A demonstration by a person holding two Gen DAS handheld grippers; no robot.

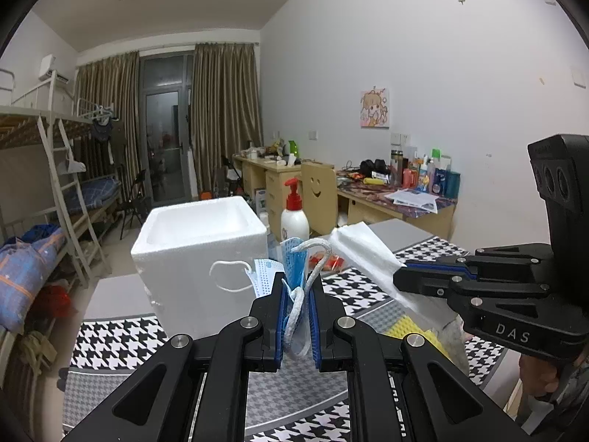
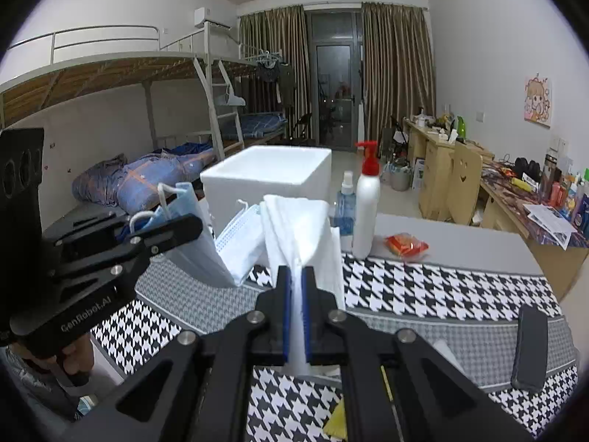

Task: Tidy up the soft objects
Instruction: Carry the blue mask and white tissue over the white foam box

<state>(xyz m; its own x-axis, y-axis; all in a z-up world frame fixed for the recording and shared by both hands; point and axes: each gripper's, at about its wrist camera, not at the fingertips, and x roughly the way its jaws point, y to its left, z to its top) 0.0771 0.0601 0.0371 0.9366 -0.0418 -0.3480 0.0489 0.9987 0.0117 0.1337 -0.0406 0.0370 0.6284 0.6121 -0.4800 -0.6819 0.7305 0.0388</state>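
Note:
My left gripper is shut on a bunch of blue and white face masks; their white ear loops stick up past the fingertips. From the right wrist view, the left gripper holds the masks above the table, and a pale mask hangs beside them. My right gripper is shut on a folded white cloth, which stands up in front of it. In the left wrist view the right gripper and the cloth are just to the right. A white foam box stands open-topped behind both.
A houndstooth mat covers the table. A red-capped pump bottle, a blue spray bottle and an orange packet stand beside the box. A black phone lies at the right. A yellow sponge lies near the right gripper.

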